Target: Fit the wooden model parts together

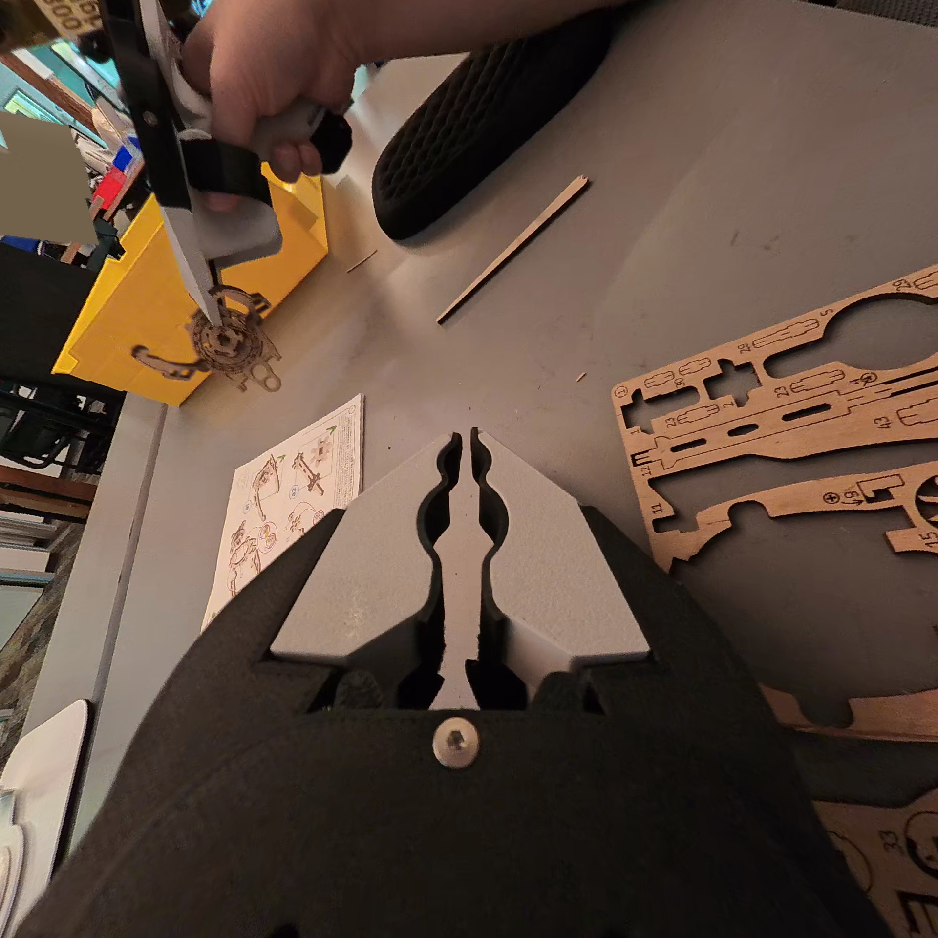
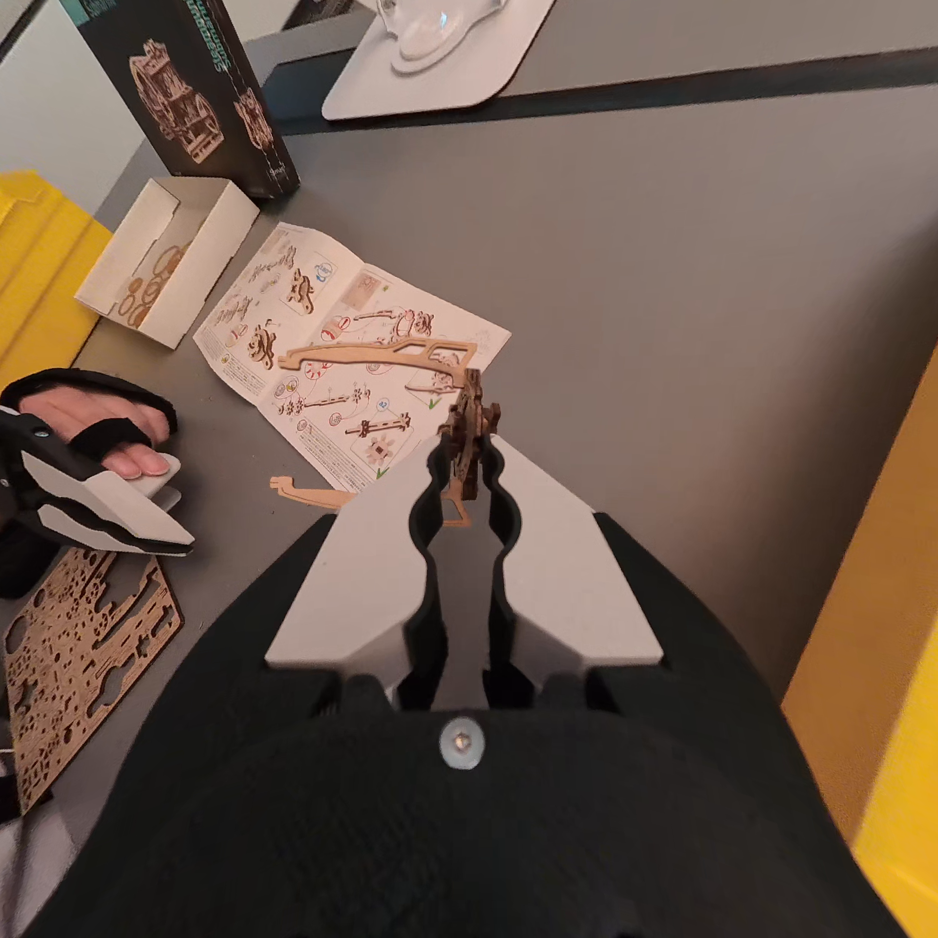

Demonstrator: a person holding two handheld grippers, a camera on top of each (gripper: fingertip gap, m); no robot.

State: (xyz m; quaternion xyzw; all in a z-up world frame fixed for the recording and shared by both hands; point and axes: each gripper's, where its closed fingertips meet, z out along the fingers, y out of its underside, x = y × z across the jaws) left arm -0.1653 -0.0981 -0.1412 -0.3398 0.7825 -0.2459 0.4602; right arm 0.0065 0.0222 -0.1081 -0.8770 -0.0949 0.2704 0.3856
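Right tool (image 2: 464,446) pinching the wooden gear assembly (image 2: 469,431) above bare grey surface (image 2: 660,304) — yellow bin (image 2: 873,660) close right, left tool (image 1: 466,437) pressed together, empty, parts sheet (image 1: 786,431) beside.

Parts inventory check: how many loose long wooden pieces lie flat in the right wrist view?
2. A car-shaped piece lies on the instruction sheet; a hooked piece on the table just below it, partly behind the right tongs, which grip a wooden assembly. Others may be hidden.

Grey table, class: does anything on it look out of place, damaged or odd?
Only small debris: a thin wood splinter and a tiny chip lie loose on the grey table, apart from the punched-out sheet. Nothing else stands out.
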